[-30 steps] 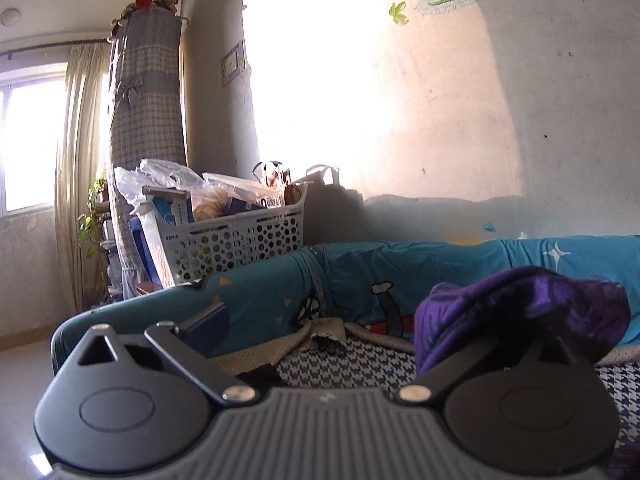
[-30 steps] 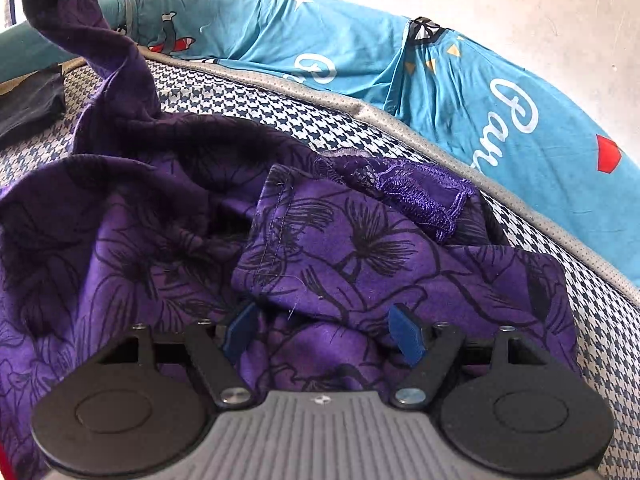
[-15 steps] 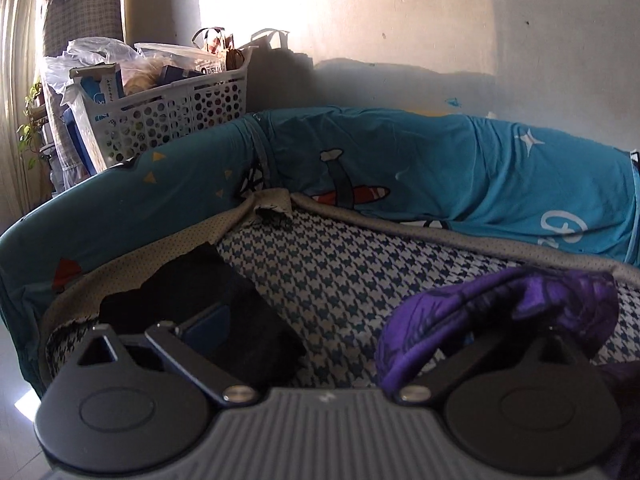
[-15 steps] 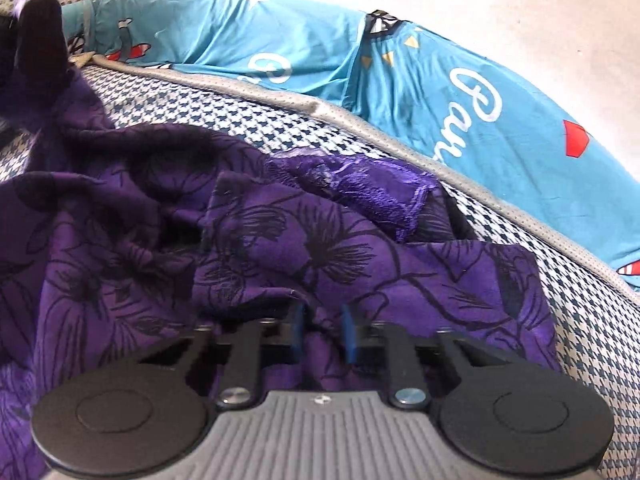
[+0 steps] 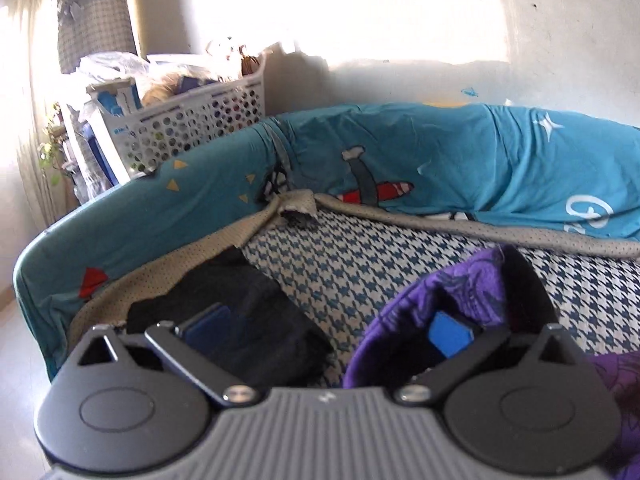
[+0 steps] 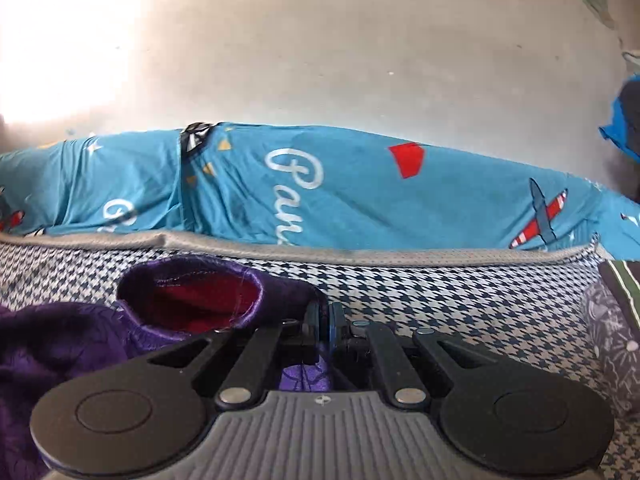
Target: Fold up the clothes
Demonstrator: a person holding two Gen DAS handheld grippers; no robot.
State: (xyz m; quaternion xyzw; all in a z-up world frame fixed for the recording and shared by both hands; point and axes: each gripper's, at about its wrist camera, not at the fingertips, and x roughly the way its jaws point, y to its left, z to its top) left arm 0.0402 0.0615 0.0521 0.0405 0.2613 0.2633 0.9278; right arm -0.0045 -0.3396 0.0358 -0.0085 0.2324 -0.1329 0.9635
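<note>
A: What are the right gripper [image 6: 325, 322]'s fingers doing?

B: Pressed together, pinching the purple garment [image 6: 60, 344]. The cloth bunches to their left over the checked bed [image 6: 460, 300], a cuff opening red inside.

A: And the left gripper [image 5: 328, 328]?

B: Fingers spread wide. The garment drapes over the right finger [image 5: 450, 334] only; nothing is pinched. A black cloth [image 5: 248, 320] lies under the left finger. Beyond both runs the blue bumper [image 5: 460, 168], with a basket [image 5: 192, 128] behind it.
</note>
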